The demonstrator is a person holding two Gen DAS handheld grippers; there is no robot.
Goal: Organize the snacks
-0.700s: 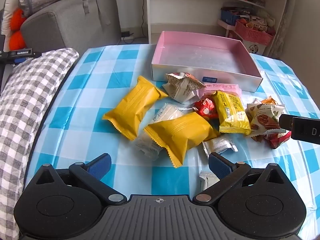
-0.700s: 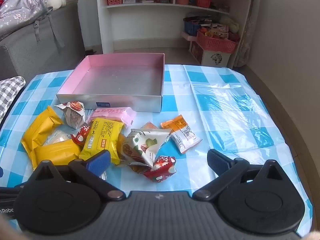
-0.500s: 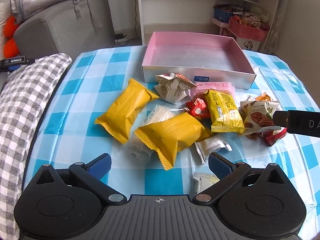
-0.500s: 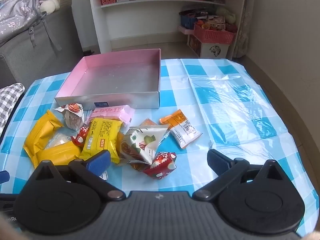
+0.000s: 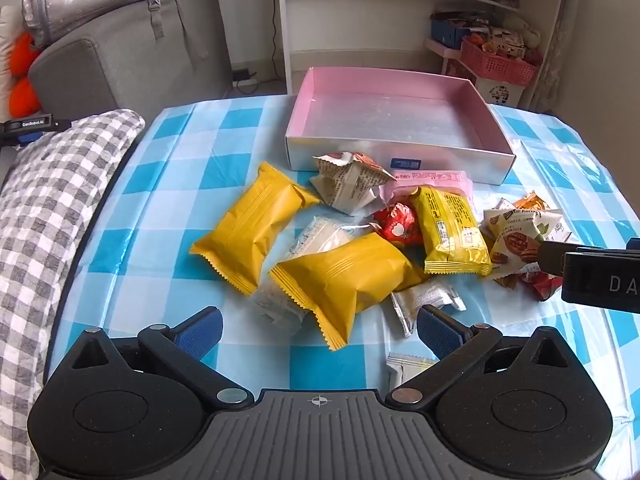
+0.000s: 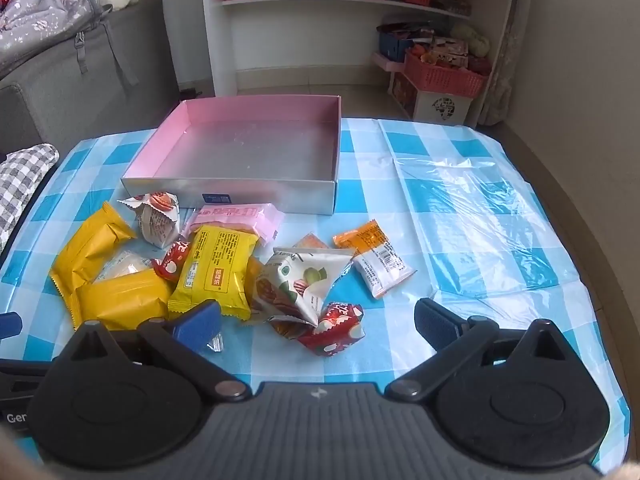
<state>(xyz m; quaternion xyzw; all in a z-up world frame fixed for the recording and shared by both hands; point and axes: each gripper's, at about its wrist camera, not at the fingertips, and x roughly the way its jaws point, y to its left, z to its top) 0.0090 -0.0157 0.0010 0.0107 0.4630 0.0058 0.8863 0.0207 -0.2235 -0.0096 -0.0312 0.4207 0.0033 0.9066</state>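
So a table covered in a blue-and-white checked tablecloth (image 6: 460, 168) is seen from both wrist cameras, with a grey sofa (image 5: 132, 56) and a white shelf unit (image 6: 360, 12) set behind it. A pink-lined box (image 6: 256, 194) is placed toward the far side of the table, nothing inside it. Just in front of its near wall a heap of snacks is scattered: two plain yellow packets (image 5: 256, 228) to the left, a printed yellow packet (image 6: 218, 270) in the middle, a pink packet (image 6: 236, 216) right against the box, a white nut pouch (image 6: 308, 280) and an orange-and-white packet (image 6: 376, 260) off to the right, and a small red packet (image 6: 334, 328) nearest. The left gripper (image 5: 318, 330) is held over the near-left of the pile, jaws spread wide, nothing pinched. The right gripper (image 6: 318, 320) is likewise spread wide over the near-right snacks, nothing gripped.
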